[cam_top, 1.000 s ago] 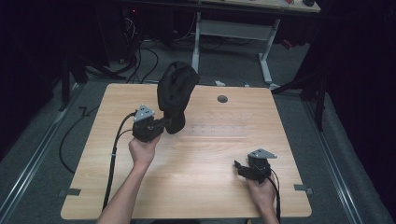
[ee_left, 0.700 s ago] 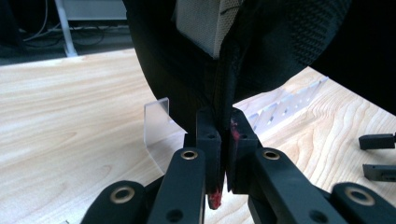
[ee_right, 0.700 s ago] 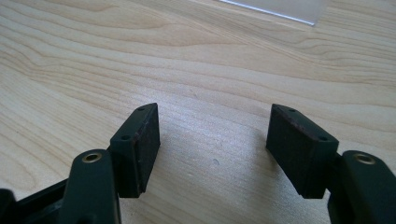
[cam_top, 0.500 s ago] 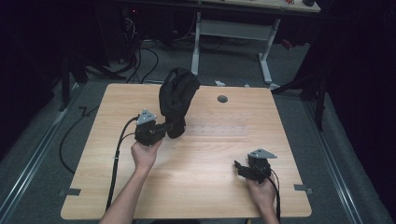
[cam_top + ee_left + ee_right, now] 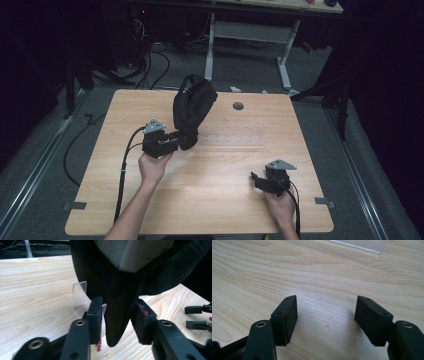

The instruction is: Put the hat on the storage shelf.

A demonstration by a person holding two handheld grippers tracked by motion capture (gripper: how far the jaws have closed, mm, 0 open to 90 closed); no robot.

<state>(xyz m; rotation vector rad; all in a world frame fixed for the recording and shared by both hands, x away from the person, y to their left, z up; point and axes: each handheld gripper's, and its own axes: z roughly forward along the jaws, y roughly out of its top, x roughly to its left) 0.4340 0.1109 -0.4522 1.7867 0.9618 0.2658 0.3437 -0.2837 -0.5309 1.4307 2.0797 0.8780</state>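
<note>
Near right on the table [image 5: 215, 200], the right tool [image 5: 256, 178] rests with its jaws apart, holding nothing. Left of centre, the left tool [image 5: 176, 138] has just been opening: the black cap's [image 5: 192, 107] brim tip hangs between its pads, unpinched. The cap looks light, soft, floppy; its stiffer brim gives the best hold.

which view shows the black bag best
The high view: the whole black bag stands on the table just beyond the left gripper. The left gripper view gives just its lower tip, close up between open jaws.
</note>
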